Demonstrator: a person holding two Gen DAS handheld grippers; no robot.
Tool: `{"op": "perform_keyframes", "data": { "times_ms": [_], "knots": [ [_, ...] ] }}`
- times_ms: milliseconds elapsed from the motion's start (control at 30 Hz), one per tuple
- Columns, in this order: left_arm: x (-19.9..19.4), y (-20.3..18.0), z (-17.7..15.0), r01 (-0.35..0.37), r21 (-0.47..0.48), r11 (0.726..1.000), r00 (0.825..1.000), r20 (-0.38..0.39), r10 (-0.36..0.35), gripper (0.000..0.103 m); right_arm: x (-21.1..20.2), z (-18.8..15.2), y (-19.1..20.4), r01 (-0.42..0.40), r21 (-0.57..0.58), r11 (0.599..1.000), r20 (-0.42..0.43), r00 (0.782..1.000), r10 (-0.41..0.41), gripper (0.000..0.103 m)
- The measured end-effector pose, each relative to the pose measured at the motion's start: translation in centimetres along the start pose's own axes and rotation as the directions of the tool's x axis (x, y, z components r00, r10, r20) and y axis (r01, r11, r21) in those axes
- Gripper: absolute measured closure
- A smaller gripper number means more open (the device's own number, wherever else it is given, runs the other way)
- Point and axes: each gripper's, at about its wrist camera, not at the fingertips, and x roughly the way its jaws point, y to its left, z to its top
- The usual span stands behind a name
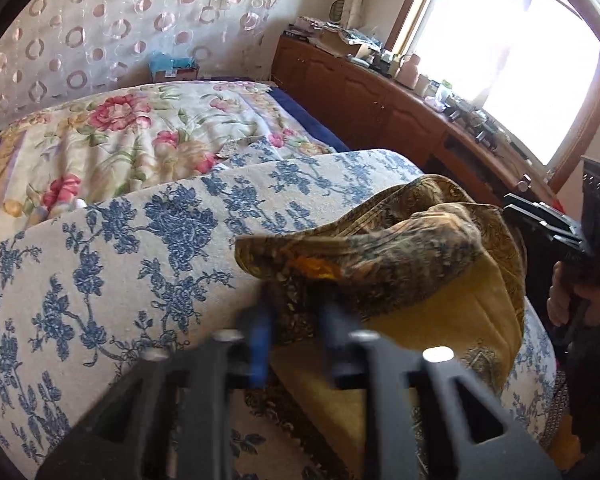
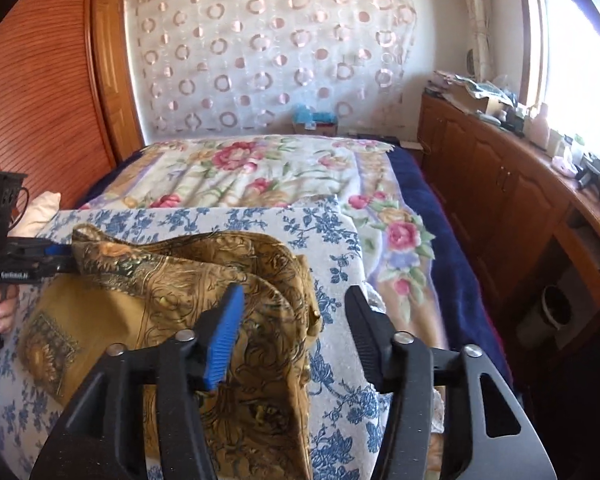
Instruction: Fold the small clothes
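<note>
A gold-and-brown patterned garment [image 2: 204, 280] lies bunched on a white cloth with blue flowers [image 2: 332, 240] on the bed. My left gripper [image 1: 296, 304] is shut on a raised edge of the garment [image 1: 380, 256] and lifts it; it also shows at the left of the right wrist view [image 2: 66, 258], pinching the garment's corner. My right gripper [image 2: 296, 316] is open and empty, hovering over the garment's right side. It appears at the right edge of the left wrist view [image 1: 540, 220].
A floral bedspread [image 2: 260, 176] covers the bed beyond. A wooden cabinet [image 2: 500, 200] with cluttered items runs along the right under the window. A slatted wooden wardrobe [image 2: 40, 92] stands left. A bin [image 2: 552, 312] sits on the floor at right.
</note>
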Motion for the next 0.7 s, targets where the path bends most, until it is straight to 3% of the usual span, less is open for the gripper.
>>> {"op": "perform_keyframes", "data": {
  "times_ms": [133,233,400,467,633,700],
  "knots": [
    [-2.1,-0.1,0.1,-0.033,-0.011,0.999,0.995,0.094,0.034,0.101,0.5,-0.2,0.3,-0.029,-0.012,1.000,-0.020,0.999,0.029,0.046],
    [-1.8,0.4,-0.1,-0.105,-0.017,0.994,0.993,0.058,0.106,0.101,1.0,-0.3,0.9,-0.037,-0.030,0.999,-0.023,0.999,0.036,0.046],
    [-1.4,1.0,-0.6,-0.117,-0.028,0.993,0.992,0.034,0.118,0.098,3.1,-0.4,0.5,-0.001,-0.017,1.000,-0.064,0.998,-0.001,0.046],
    [-1.5,1.1,-0.8,-0.119,-0.035,0.992,0.992,0.032,0.120,0.095,3.5,-0.4,0.1,0.000,-0.003,1.000,-0.073,0.997,0.000,0.046],
    [-2.0,1.3,-1.2,-0.152,-0.027,0.988,0.988,0.036,0.152,0.067,4.2,-0.2,0.0,0.009,-0.014,1.000,-0.098,0.995,-0.011,0.044],
    [-2.2,1.4,-1.4,-0.131,-0.033,0.991,0.991,0.032,0.132,0.064,4.2,-0.2,0.2,-0.024,-0.015,1.000,-0.094,0.995,0.023,0.044]
  ]
}}
